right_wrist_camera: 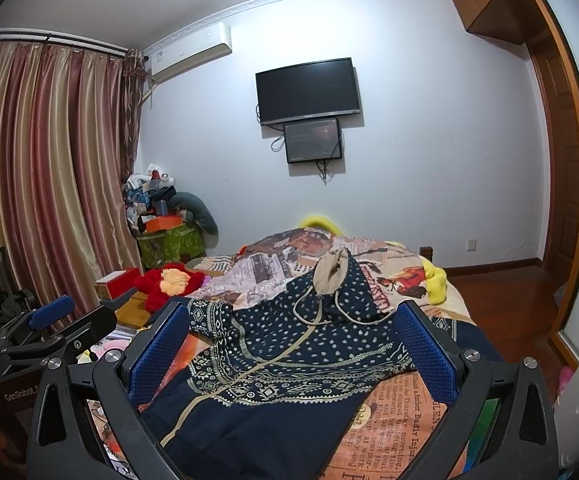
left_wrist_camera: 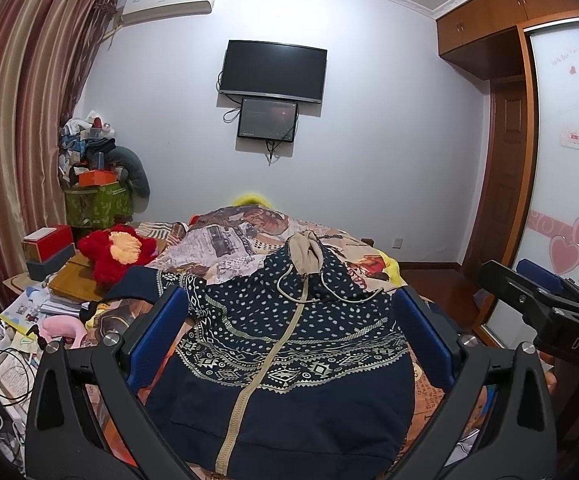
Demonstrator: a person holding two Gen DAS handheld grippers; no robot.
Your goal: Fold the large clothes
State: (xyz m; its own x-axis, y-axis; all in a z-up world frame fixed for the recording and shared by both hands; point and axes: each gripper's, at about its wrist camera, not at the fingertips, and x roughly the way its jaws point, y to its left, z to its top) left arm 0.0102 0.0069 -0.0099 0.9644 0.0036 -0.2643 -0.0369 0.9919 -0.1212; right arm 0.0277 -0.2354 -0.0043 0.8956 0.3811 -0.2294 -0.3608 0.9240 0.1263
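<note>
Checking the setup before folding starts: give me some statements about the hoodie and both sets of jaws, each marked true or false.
1. The navy patterned hoodie lies front up, zipper closed. True.
2. The left gripper clamps a sleeve. False: its jaws are open, holding nothing.
3. The right gripper has open jaws. True.
4. The hood points toward the camera. False: it points toward the far wall.
5. The hoodie hangs from the curtain. False: it lies on the bed.

"DAS" marks the right gripper (left_wrist_camera: 541, 300); "GenRobot" marks the left gripper (right_wrist_camera: 71, 314).
</note>
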